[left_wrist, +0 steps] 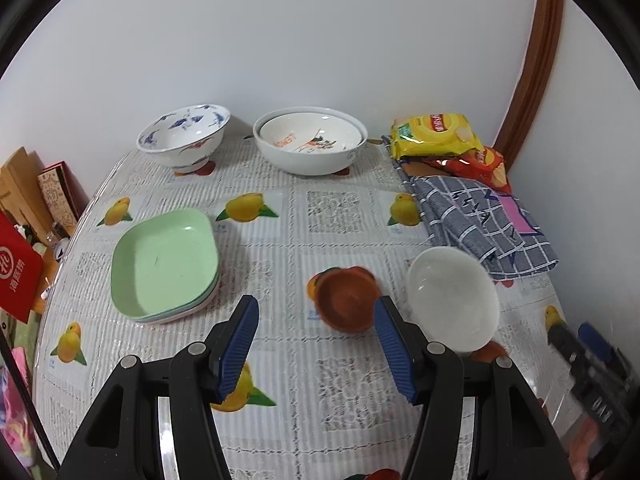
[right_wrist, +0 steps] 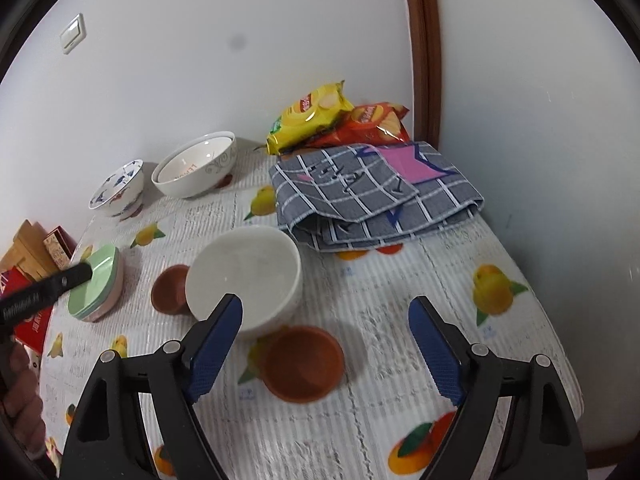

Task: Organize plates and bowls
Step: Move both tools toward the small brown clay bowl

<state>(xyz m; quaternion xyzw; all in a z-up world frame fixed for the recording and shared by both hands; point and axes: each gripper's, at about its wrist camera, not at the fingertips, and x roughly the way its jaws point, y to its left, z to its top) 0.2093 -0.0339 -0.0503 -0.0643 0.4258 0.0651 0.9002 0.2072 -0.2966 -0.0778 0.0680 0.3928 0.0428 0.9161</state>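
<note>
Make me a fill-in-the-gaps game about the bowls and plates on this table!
1. The stacked square plates have a ____ one on top.
2. The number of small brown bowls on the table is ____.
3. The yellow snack bag lies on top of a ____ snack bag.
4. Both the left gripper and right gripper are ____.

Missing words: green; two; red; open

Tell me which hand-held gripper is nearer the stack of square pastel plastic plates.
Left. The left hand-held gripper hovers open just right of the stack of square pastel plastic plates; the right hand-held gripper is farther right, beyond the plain white bowl.
</note>
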